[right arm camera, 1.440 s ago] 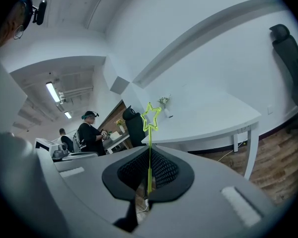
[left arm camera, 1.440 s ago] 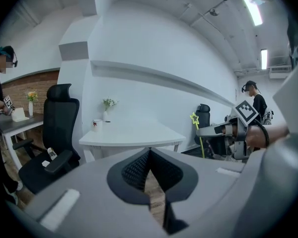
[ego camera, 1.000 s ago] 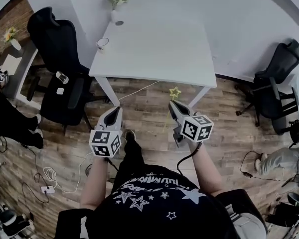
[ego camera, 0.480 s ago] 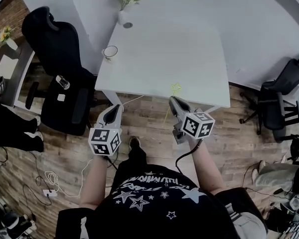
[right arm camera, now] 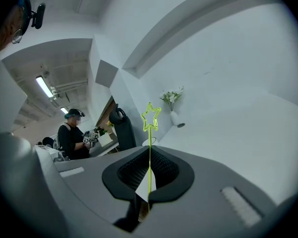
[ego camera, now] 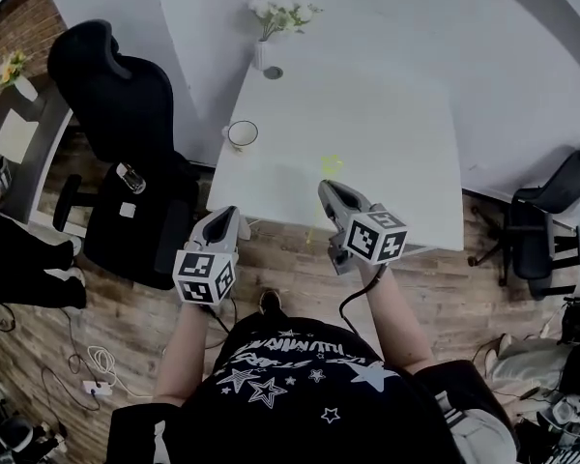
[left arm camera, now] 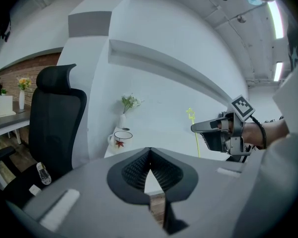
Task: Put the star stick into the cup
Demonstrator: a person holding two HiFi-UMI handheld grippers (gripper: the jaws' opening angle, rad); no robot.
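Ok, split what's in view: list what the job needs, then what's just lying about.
Job: star stick, clamped in right hand-held gripper; cup on white table.
Lying about: flower vase; black office chair; left hand-held gripper, shut, empty.

White rectangular table (ego camera: pixel 387 133) sits centre. White ceramic cup (ego camera: pixel 242 134) on its left edge; slim white vase of flowers (ego camera: pixel 263 54) at the far left corner, behind the cup. Black high-back office chair (ego camera: pixel 126 104) left of the table, second black office chair (ego camera: pixel 536 235) off to the right. Right gripper (ego camera: pixel 327 189) over the table's near edge, thin yellow-green star stick (right arm camera: pixel 149 152) upright between its jaws. Left gripper (ego camera: pixel 230 217) just off the near left corner, jaws together.
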